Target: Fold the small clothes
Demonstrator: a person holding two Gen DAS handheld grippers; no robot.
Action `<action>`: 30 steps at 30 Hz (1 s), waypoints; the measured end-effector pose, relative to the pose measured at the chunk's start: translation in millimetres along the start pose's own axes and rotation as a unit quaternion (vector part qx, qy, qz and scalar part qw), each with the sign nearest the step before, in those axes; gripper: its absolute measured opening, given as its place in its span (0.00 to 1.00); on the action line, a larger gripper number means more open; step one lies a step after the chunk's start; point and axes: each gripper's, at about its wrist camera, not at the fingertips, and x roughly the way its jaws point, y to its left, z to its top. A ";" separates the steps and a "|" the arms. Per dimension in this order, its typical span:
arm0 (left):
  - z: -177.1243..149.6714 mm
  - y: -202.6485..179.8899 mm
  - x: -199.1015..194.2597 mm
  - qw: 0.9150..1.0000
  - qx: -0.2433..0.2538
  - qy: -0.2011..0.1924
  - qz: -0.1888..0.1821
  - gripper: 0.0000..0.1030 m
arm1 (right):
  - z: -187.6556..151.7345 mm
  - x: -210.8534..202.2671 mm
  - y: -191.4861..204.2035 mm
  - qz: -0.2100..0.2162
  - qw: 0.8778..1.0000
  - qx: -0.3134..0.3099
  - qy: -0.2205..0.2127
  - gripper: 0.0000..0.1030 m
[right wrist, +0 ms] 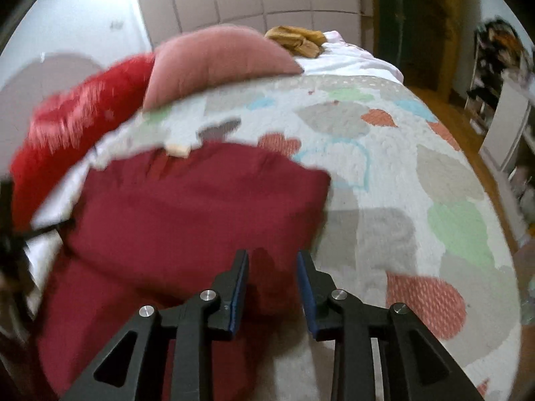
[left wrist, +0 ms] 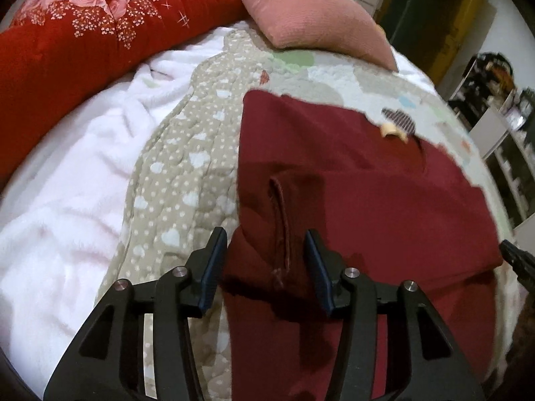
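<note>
Black fingers of the left gripper are standing partly open, straddling a raised fold of the maroon garment, pads not pressing it. Right gripper is hovering with a narrower gap over the garment's right edge, gripping nothing. Garment is lying flat on the bed quilt, below the pink pillow.

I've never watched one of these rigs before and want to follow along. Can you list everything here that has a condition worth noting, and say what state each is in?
Dark red garment: lying partly folded on the quilt, not gripped.
Left gripper: open, jaws astride a raised fold of the garment, pads clear of it.
Right gripper: open, over the garment's near edge.
Pink pillow: resting on the quilt's far end.
Patterned quilt: spread flat.
Red floral blanket: bunched up.
</note>
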 end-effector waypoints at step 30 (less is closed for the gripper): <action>-137.9 15.6 -92.1 0.997 0.001 0.061 -0.048 0.47 | -105.6 -41.5 7.0 0.084 0.993 0.053 0.060 0.43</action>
